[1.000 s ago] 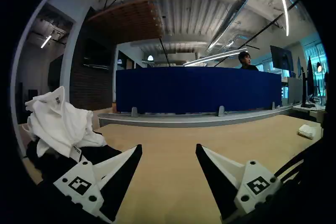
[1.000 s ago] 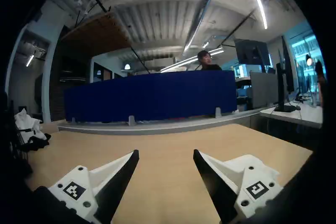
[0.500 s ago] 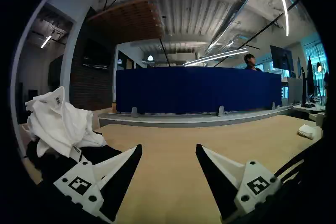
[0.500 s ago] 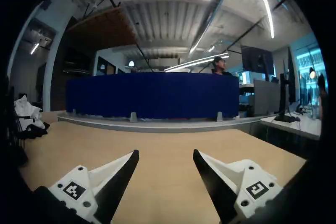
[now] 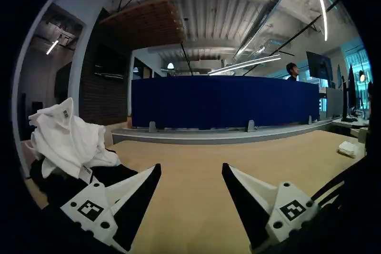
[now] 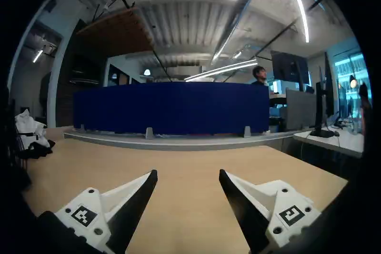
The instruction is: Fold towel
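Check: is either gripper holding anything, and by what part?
Nothing is held: left gripper and right gripper both stand open; the white towel pile lies apart.

- white towel [image 5: 66, 139]: unfolded, crumpled into a loose, upstanding heap with small tags showing; rests on dark material [image 5: 112, 174] at the left end of the desk [image 5: 200, 158]; seen small and far left in the right gripper view [image 6: 28, 125].
- folded towel [image 5: 347, 148]: white, compact, lying flat near the desk's right edge.

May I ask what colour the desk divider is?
The divider is dark blue; left gripper view.
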Demonstrator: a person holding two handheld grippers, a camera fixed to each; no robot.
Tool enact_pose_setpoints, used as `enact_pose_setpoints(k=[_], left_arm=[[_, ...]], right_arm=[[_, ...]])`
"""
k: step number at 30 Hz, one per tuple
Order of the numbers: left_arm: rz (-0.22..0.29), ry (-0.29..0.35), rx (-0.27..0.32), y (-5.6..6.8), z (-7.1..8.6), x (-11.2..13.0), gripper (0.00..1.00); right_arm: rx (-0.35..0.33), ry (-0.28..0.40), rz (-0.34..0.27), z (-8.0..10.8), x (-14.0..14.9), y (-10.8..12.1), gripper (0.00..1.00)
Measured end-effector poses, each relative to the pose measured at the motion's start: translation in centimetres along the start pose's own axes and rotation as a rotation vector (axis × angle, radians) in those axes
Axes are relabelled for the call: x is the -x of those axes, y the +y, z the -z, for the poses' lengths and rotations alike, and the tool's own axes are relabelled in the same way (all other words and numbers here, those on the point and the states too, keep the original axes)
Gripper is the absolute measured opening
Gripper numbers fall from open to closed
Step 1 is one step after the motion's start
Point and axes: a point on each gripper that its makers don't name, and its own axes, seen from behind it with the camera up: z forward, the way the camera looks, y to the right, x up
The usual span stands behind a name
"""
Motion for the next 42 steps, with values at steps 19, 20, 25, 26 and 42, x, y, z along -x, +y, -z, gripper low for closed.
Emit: enact_pose_setpoints(k=[19,20,25,26,42], left_arm=[[0.0,0.0,0.0,0.02,-0.03,0.08,0.95],[0.0,0.0,0.0,0.02,-0.03,0.1,0.95],[0.0,0.0,0.0,0.02,-0.07,0.16,0.95],[0.0,0.0,0.0,0.02,-0.08,0.17,0.95],[0.002,0.0,0.0,0.07,-0.17,0.03,0.95]], right_arm=[[0.0,0.0,0.0,0.03,0.0,0.09,1.0],[0.0,0.0,0.0,0.04,0.0,0.08,1.0],[0.0,0.0,0.0,0.13,0.03,0.1,1.0],[0.0,0.0,0.0,0.14,0.03,0.11,1.0],[0.0,0.0,0.0,0.22,0.11,-0.04,1.0]])
